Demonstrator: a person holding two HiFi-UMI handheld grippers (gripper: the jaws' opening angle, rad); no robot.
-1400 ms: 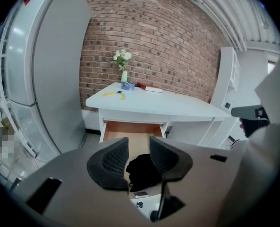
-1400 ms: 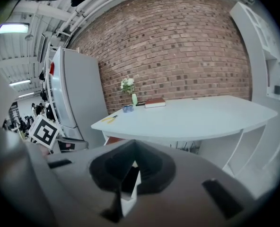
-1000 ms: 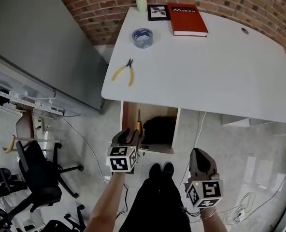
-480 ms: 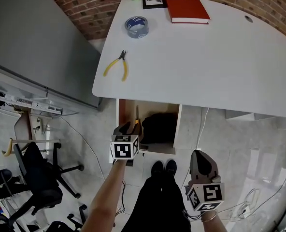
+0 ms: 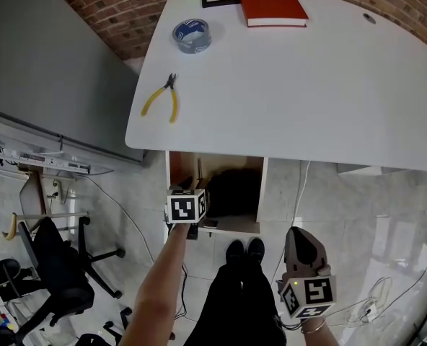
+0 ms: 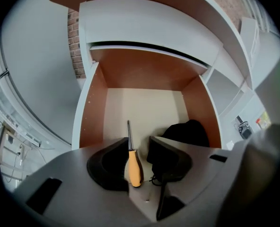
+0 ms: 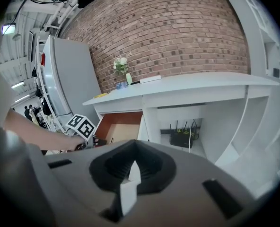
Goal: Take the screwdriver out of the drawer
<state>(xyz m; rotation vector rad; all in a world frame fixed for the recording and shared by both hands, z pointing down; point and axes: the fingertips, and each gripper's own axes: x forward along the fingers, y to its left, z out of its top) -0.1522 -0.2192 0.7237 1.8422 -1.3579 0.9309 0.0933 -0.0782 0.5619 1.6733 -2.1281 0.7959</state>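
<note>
Left gripper view: drawer [image 6: 89,117] open, left gripper [image 6: 137,149] with fingers apart astride the screwdriver [image 6: 133,167], not yet lifted; right gripper [image 7: 133,170] fingers together, idle.

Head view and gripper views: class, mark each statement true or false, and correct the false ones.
1. The drawer is open. True.
2. The screwdriver has a blue handle. False: it is orange.
3. The left gripper has its jaws apart, with the screwdriver between them. True.
4. The pliers lie in the drawer. False: they lie on the desk.
5. The right gripper holds the book. False: it is shut on nothing, and the book lies on the desk.
</note>
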